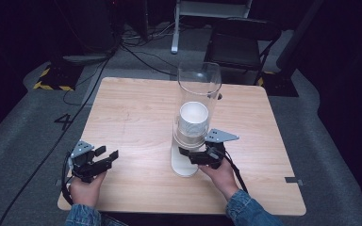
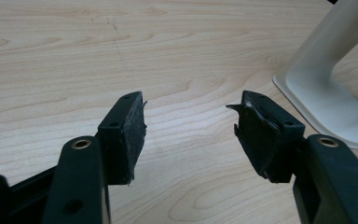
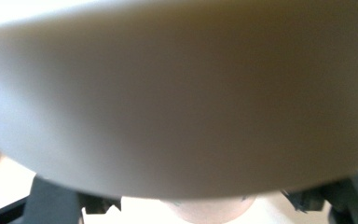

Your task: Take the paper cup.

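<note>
At centre frame a clear plastic tube stands on a white stand, white cups stacked inside. The right gripper reaches its base, grip unclear. The left gripper, lower left, is parted above the pale woodgrain table.

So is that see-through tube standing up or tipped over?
Standing up. In the high view the clear tube rises straight from its white base on the table, with white cups stacked inside.

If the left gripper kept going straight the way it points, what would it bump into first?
Probably nothing soon: the left gripper points over bare wooden table. The white stand base lies off to one side.
</note>
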Demonstrator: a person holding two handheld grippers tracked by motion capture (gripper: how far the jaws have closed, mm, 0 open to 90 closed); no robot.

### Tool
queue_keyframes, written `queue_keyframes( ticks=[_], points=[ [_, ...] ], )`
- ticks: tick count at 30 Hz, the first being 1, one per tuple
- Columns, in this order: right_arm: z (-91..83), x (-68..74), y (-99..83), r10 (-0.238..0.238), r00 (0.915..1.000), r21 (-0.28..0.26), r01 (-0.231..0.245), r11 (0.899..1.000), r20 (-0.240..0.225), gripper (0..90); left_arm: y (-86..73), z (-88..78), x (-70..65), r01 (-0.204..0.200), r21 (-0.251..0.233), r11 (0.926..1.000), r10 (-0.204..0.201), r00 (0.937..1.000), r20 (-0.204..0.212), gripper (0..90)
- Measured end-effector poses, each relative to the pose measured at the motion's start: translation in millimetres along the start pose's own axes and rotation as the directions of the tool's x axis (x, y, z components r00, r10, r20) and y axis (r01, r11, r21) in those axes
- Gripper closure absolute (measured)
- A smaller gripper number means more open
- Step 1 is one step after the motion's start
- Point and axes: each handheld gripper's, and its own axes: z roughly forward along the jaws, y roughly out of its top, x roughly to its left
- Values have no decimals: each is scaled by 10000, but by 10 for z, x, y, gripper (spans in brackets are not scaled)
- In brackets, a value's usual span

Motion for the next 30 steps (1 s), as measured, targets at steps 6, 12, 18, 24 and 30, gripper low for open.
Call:
queue_keyframes(
  ticks=[6, 12, 18, 24, 30],
  points=[
    [-2, 7, -8, -149, 9998, -11, 149, 9999, 146, 322, 1, 6, 1, -32, -6, 10000, 32, 10000, 1, 417],
    [-9, 6, -6, -331, 9993, 65, 330, 9994, 200, 329, 1, 4, 8, 23, -28, 10000, -23, 10000, 38, 417],
    [-21, -24, -19, -743, 9968, 41, 742, 9972, 297, 331, 3, 10, -4, 22, 4, 10000, -22, 10000, 50, 416],
    [-24, -37, -31, -875, 9956, -26, 877, 9961, 340, 331, 3, 14, -4, 11, 19, 10000, -11, 10000, 64, 415],
    [-30, -51, -40, -1174, 9919, -6, 1176, 9931, 490, 329, 2, 11, -1, 35, -10, 10000, -35, 10000, 79, 414]
  ],
)
